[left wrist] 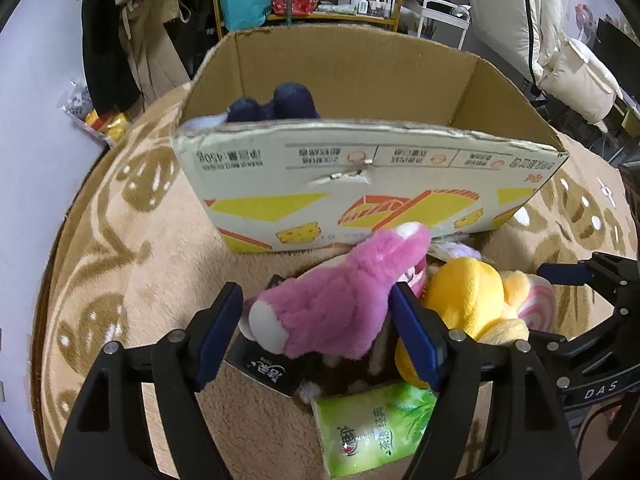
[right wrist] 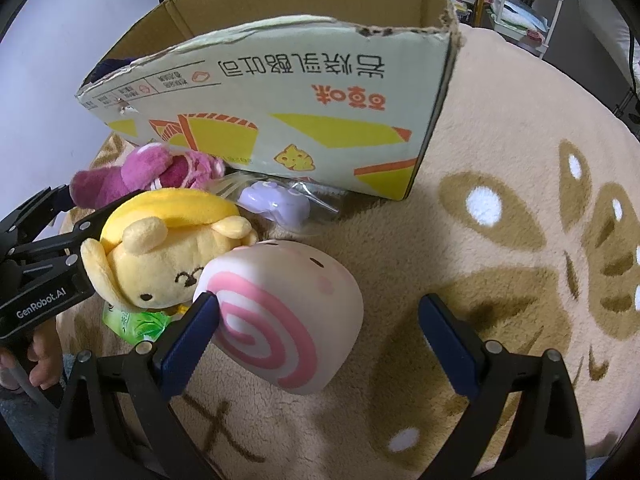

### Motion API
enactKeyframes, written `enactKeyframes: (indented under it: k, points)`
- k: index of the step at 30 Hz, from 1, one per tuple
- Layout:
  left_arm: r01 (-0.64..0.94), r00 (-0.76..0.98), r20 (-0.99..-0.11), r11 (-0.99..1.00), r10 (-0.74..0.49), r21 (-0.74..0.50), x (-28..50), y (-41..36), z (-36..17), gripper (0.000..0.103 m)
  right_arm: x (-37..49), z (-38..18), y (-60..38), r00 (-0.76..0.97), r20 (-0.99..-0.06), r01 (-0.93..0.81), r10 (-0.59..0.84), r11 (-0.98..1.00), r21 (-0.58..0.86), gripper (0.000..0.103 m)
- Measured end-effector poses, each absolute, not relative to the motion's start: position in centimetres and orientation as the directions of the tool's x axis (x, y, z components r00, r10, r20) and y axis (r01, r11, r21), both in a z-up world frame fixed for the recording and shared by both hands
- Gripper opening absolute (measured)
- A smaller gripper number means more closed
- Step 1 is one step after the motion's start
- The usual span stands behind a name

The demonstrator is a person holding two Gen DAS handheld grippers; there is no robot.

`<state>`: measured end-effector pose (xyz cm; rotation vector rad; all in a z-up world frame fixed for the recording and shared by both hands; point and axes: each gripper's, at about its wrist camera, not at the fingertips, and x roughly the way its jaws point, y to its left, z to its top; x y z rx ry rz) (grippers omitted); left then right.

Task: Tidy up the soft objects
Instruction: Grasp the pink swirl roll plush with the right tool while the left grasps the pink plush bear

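My left gripper (left wrist: 316, 316) is open around a pink plush toy (left wrist: 340, 300) that lies on the rug in front of the cardboard box (left wrist: 360, 184); its right pad touches the plush, the left pad stands apart. The pink plush also shows in the right wrist view (right wrist: 160, 172). A yellow plush dog (left wrist: 468, 296) (right wrist: 168, 256) lies to its right. My right gripper (right wrist: 320, 324) is open, with a pink swirl roll plush (right wrist: 280, 312) between its fingers, near the left pad. A dark blue plush (left wrist: 276, 104) sits inside the box.
A green tissue pack (left wrist: 372, 424) and a black packet (left wrist: 264, 364) lie on the beige patterned rug (right wrist: 500, 200). A lilac toy in clear wrap (right wrist: 276, 200) lies by the box. Shelves, hanging coats and a white cart stand behind the box.
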<state>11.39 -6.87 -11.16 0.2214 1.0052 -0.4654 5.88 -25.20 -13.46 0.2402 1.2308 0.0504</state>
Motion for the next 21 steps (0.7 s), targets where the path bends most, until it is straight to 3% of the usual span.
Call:
enactKeyframes:
  k: [7, 13, 21]
  points:
    - [0.487, 0.455, -0.856, 0.873, -0.247, 0.007, 10.7, -7.2, -11.2, 0.060, 6.1, -13.7, -24.7, 0.337, -0.925, 0.089, 0.175, 0.972, 0.216, 0.102]
    - [0.466, 0.485, -0.846, 0.884, -0.221, 0.035, 10.1, -7.0, -10.6, 0.055, 5.7, -13.4, -24.5, 0.349, -0.901, 0.053, 0.257, 0.955, 0.293, 0.071]
    - [0.409, 0.520, -0.829, 0.912, -0.207, 0.029, 9.2, -5.6, -9.4, 0.053, 5.1, -12.5, -24.3, 0.386, -0.886, 0.054, 0.256, 0.953, 0.298, 0.051]
